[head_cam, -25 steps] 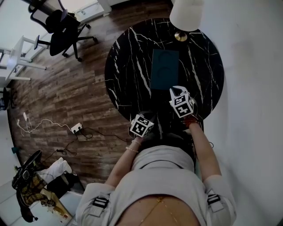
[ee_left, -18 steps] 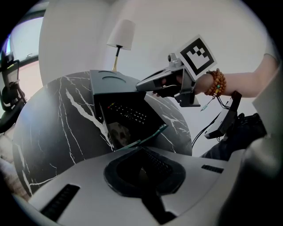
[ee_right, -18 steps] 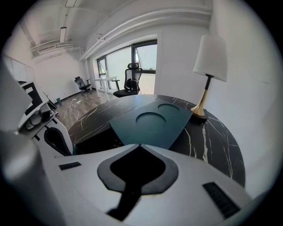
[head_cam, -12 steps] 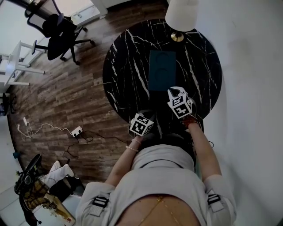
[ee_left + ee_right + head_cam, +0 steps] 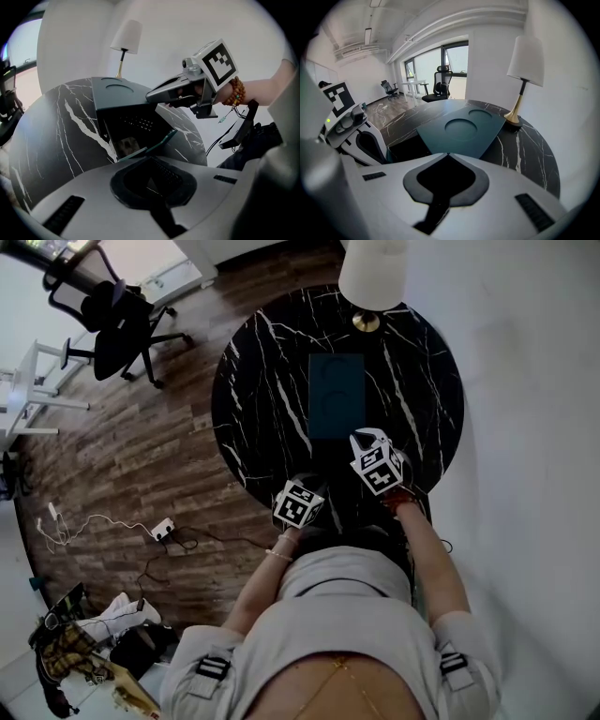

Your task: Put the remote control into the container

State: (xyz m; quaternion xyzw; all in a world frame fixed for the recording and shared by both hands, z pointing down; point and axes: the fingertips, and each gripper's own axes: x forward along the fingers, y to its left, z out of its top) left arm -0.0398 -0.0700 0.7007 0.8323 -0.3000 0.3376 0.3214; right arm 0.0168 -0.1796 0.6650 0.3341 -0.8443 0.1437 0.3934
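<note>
- The right gripper [image 5: 449, 154] is clenched, its tips on the near edge of the lid [image 5: 461, 129]. The lid slopes up over a dark gap, so the pinch looks meant to hold the container [image 5: 97, 112] open.
- The remote [image 5: 136, 123] appears to lie inside the container: rows of small buttons show in the dark under the raised lid. The placing step therefore seems done, though the interior is dim and I can't be sure.
- The left gripper [image 5: 151, 158] has its jaws together, aimed at the open end. A teal flap [image 5: 157, 141] lies right at its tips; I cannot tell whether it is pinched or only touched. That position suits tucking the flap, or backing off after the drop.
- The container sits mid-desk [image 5: 262, 381], its far end towards the lamp [image 5: 373, 273], with its open end facing the person so both grippers can reach it.
- Next is probably lowering the lid; letting it go early could make it fall onto the flap.
</note>
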